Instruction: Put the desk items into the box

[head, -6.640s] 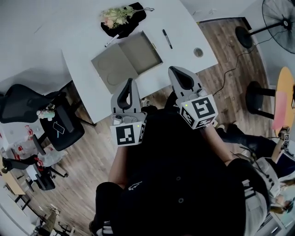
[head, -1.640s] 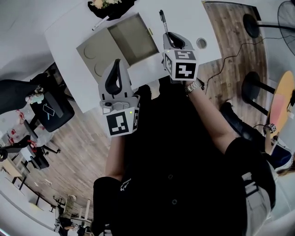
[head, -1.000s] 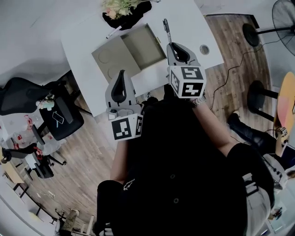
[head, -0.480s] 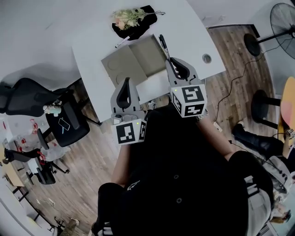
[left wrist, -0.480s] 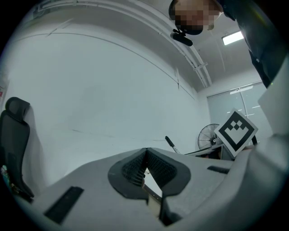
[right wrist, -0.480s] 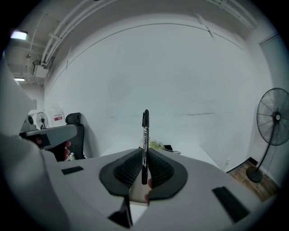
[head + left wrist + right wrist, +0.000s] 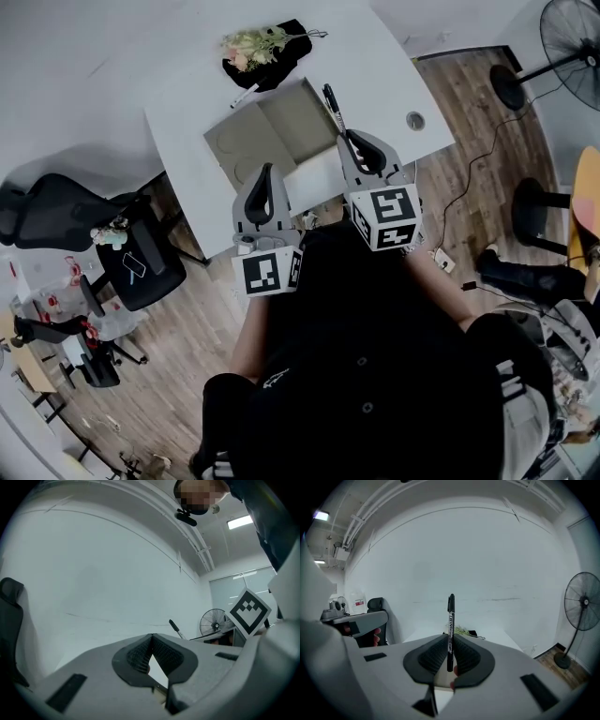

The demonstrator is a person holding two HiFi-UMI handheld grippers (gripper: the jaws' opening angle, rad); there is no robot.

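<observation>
My right gripper [image 7: 349, 141] is shut on a black pen [image 7: 332, 101], which stands upright between its pads [image 7: 450, 620]. In the head view the pen's tip hangs over the right edge of the open cardboard box [image 7: 298, 111] on the white desk [image 7: 375, 56]. The box's lid [image 7: 240, 150] lies flipped open to the left. My left gripper [image 7: 266, 176] is held near the desk's front edge, shut with nothing in it [image 7: 151, 638]. A white marker [image 7: 246, 94] lies behind the box. A spray of flowers [image 7: 255, 41] rests on a black item at the desk's back.
A small round object [image 7: 413, 119] sits on the desk right of the box. A black office chair [image 7: 131, 267] stands left of the desk. A standing fan [image 7: 572, 37] and a stool [image 7: 534, 211] are on the wooden floor at the right.
The pen lay on the desk right of the box 6.6 s ago. My right gripper reached it, shut on it and lifted it. The left gripper stayed shut and empty.
</observation>
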